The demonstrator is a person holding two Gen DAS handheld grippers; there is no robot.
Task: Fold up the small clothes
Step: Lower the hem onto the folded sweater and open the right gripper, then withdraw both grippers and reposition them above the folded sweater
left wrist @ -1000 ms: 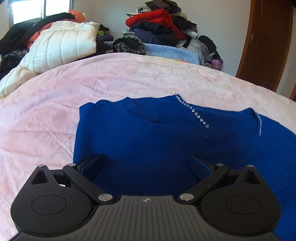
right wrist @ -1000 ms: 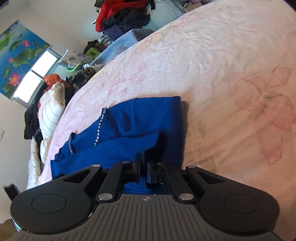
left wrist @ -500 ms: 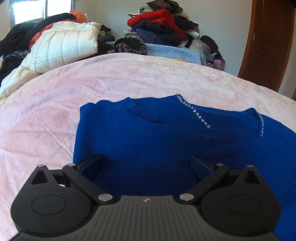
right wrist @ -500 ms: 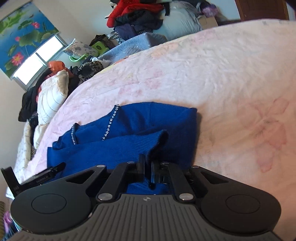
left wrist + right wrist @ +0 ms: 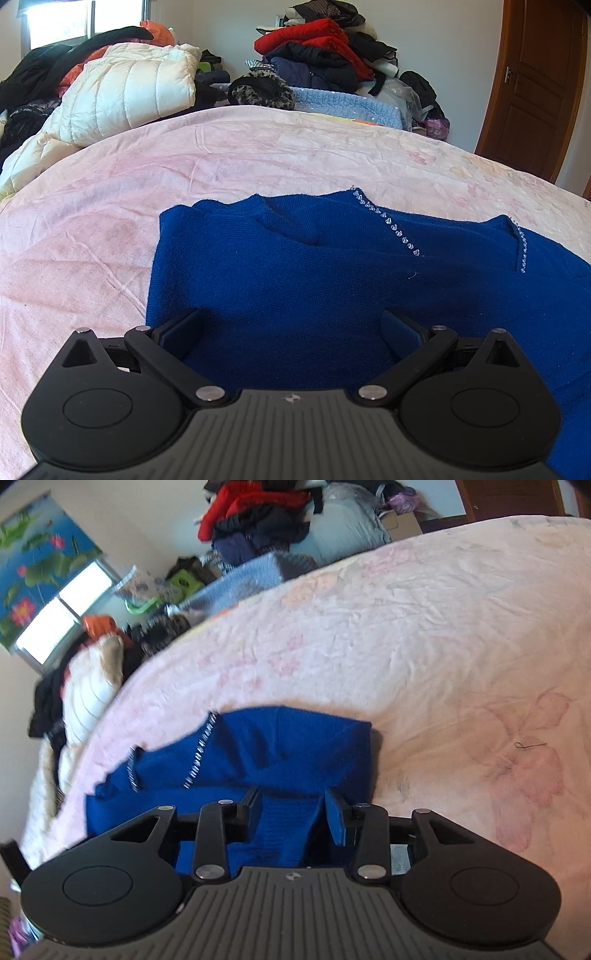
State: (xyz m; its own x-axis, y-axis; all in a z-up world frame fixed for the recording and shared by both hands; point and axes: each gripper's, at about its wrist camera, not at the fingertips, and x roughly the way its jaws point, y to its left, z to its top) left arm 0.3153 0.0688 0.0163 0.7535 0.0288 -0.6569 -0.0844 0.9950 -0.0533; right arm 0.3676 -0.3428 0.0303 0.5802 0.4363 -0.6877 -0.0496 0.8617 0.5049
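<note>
A small royal-blue knit sweater with rows of rhinestones lies on the pink bedsheet. My left gripper is open and hovers low over the sweater's near part, touching nothing that I can see. In the right wrist view the sweater lies partly folded, with a ribbed edge lying between the fingers. My right gripper is open over that edge, at the sweater's right end.
A white puffer jacket and a pile of red and dark clothes lie at the far edge of the bed. A wooden door stands at the right. Pink sheet stretches right of the sweater.
My right gripper was shut on the sweater's ribbed edge and has now opened, letting it go. The left gripper stayed open and barely moved.
</note>
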